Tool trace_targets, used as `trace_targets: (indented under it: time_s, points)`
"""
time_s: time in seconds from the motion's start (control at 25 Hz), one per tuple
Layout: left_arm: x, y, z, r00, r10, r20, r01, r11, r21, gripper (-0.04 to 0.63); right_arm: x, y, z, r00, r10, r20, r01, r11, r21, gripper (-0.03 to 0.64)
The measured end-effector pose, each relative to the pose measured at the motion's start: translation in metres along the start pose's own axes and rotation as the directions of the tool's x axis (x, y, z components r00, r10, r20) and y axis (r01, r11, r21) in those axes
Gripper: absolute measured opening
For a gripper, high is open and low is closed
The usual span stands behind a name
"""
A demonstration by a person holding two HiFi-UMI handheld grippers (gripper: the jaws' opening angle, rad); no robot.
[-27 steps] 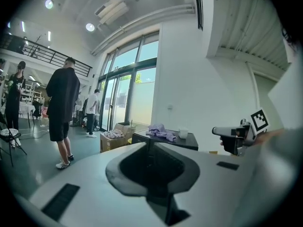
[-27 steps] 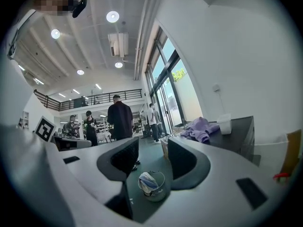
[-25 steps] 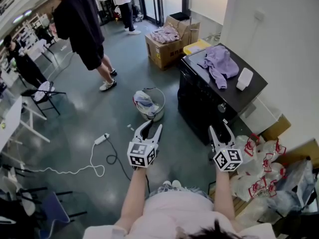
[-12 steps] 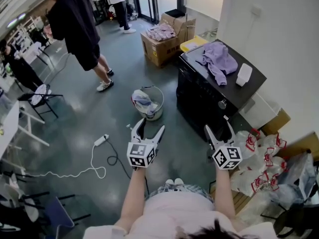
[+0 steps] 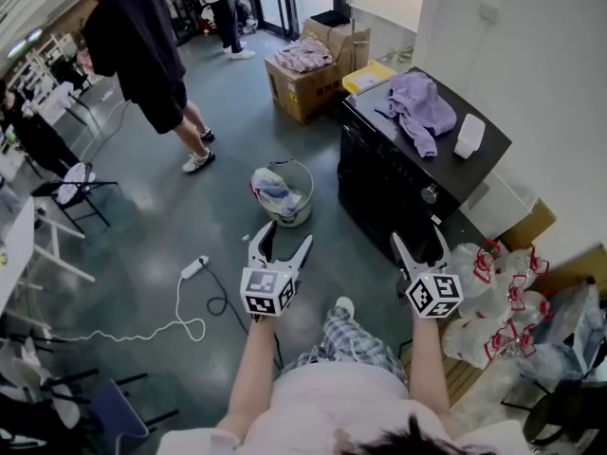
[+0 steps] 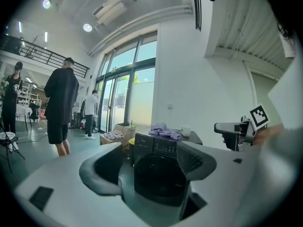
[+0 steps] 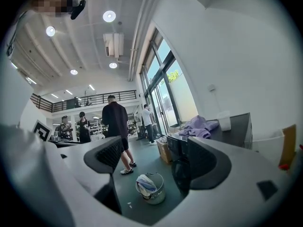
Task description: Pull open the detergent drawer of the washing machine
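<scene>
Short of washing machine (image 5: 379, 192) front | left claw (image 5: 286, 234), right claw (image 5: 417, 234): just opened wide, empty | risk: detergent drawer not discernible; misaimed claw catches dial (image 5: 429, 193).

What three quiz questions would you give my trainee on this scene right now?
1. True or false: the left gripper and the right gripper both stand open and empty.
2. What lies on the washing machine? A) a purple garment and a white container B) a cardboard box C) a chair
3. Fill in: the bucket stands on the ____.
Key: 1 true, the jaws have just been opening, nothing between them; 2 A; 3 floor.
</scene>
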State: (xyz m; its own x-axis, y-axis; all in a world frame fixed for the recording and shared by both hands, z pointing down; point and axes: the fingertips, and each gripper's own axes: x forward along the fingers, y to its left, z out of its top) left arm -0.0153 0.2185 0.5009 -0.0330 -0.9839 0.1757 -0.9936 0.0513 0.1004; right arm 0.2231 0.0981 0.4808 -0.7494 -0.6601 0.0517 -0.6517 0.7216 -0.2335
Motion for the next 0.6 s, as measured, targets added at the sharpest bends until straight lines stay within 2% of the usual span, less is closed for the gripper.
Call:
trace_targets:
  time_s: [0.28, 0.6]
  points:
    - [0.027, 0.017, 0.0, 1.0, -0.002, -0.002, 0.002, 1.0, -0.005, 0.346, 0.033, -0.008, 0.0, 1.0, -0.002, -0.007, 0.002, 1.0, -0.009, 0.43]
    - [0.1, 0.04, 0.008, 1.0, -0.017, -0.007, 0.017, 1.0, 0.021, 0.347, 0.102, -0.043, -0.001, 1.0, -0.022, 0.006, 0.022, 1.0, 0.004, 0.43]
